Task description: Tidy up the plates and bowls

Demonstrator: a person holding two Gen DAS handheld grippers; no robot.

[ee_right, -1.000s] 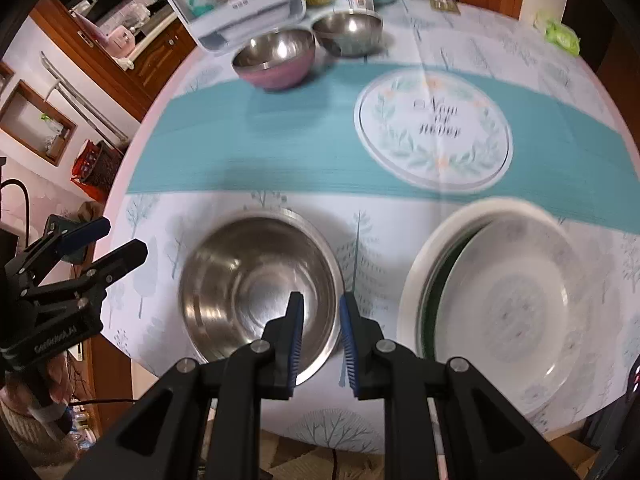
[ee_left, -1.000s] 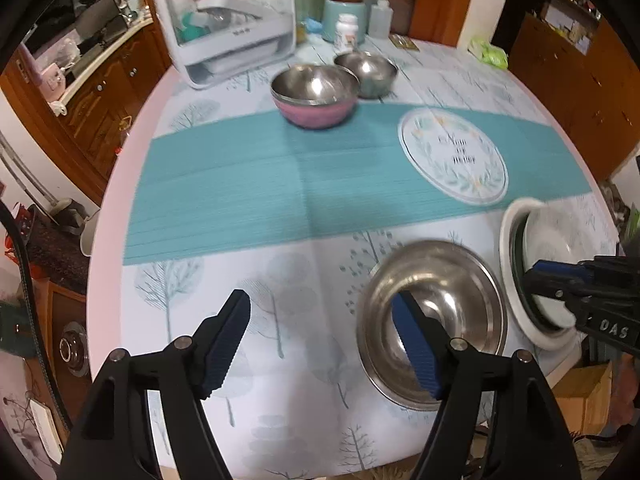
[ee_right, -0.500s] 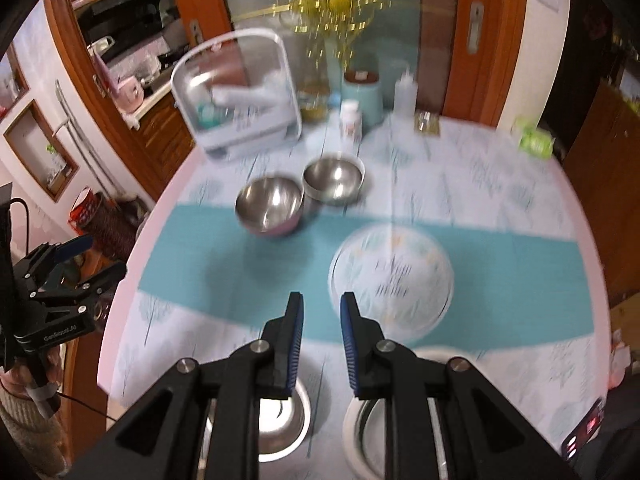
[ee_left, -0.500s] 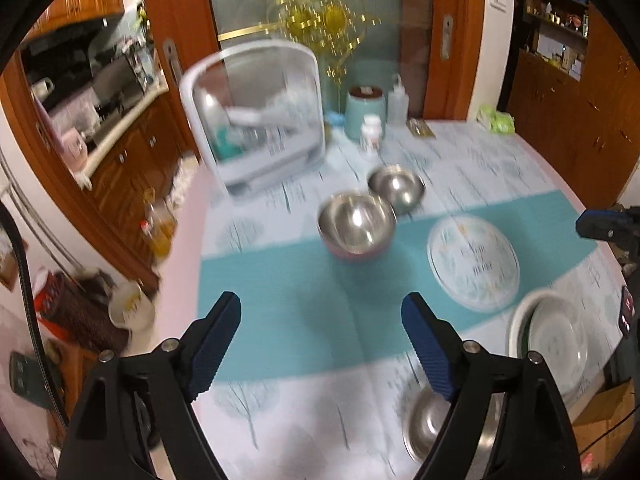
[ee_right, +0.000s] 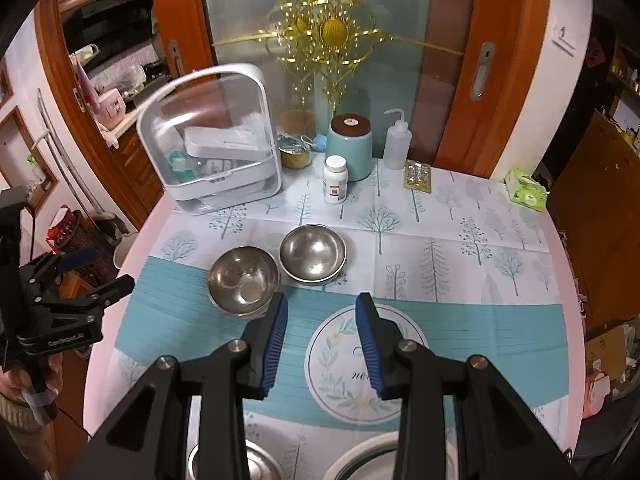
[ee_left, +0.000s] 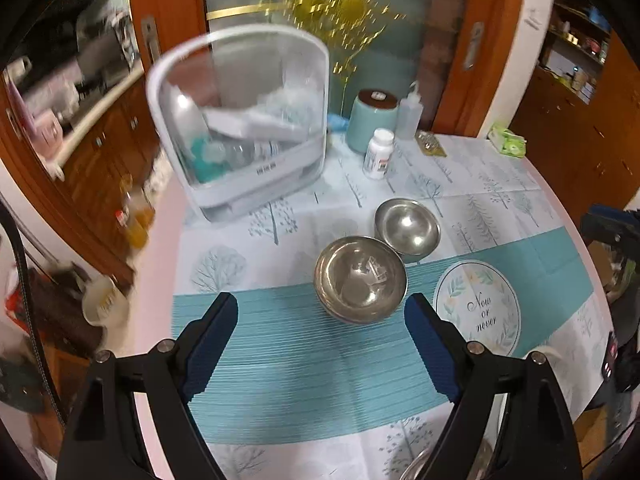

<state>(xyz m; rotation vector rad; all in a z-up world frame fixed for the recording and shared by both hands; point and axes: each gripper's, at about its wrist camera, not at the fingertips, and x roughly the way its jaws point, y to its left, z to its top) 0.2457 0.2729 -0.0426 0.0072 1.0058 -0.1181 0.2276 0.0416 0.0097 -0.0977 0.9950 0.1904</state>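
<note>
Both grippers are up in the air, holding nothing. The left gripper [ee_left: 320, 344] has its jaws spread wide across the lower middle of its frame. The right gripper [ee_right: 322, 340] is partly open, bottom centre.

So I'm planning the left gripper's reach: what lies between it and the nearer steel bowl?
Only bare teal runner, as the left wrist view shows. The open left gripper faces the nearer steel bowl.
</note>
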